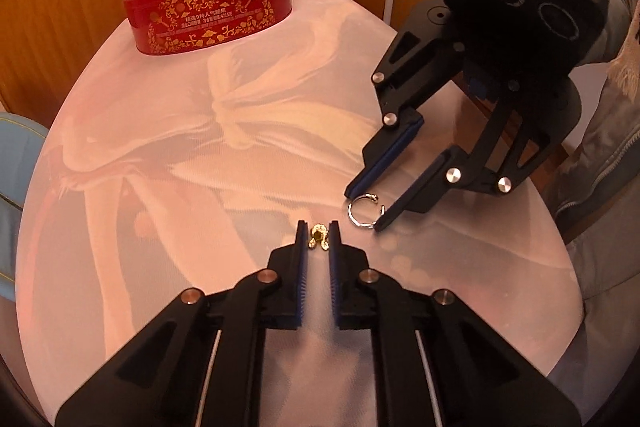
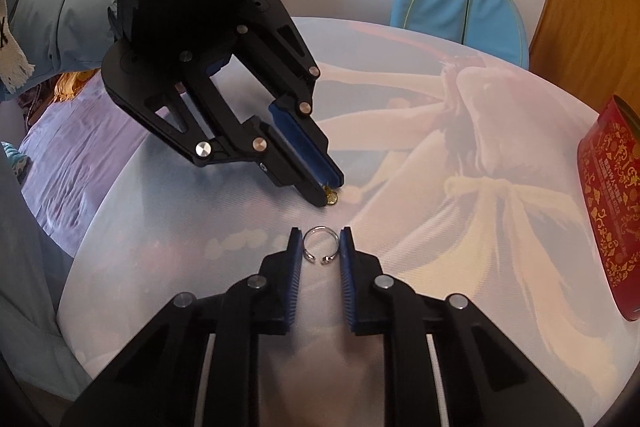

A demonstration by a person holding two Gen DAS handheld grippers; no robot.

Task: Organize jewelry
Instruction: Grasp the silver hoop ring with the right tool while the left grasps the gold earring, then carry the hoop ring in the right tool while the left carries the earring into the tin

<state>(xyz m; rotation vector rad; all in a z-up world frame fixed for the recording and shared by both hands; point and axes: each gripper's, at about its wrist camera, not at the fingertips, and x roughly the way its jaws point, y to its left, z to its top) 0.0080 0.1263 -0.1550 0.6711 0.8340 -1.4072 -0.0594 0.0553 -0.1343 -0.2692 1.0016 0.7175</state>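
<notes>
Gold charm (image 1: 319, 237) sits pinched between the tips of my left tool (image 1: 319, 235), low on the worktop (image 1: 168, 155). My right tool (image 2: 321, 243) has narrowed around the silver open ring (image 2: 319, 243), pads at its sides. Red tin (image 1: 212, 5) lies ahead across the worktop, open top up, nearer my left tool.
</notes>
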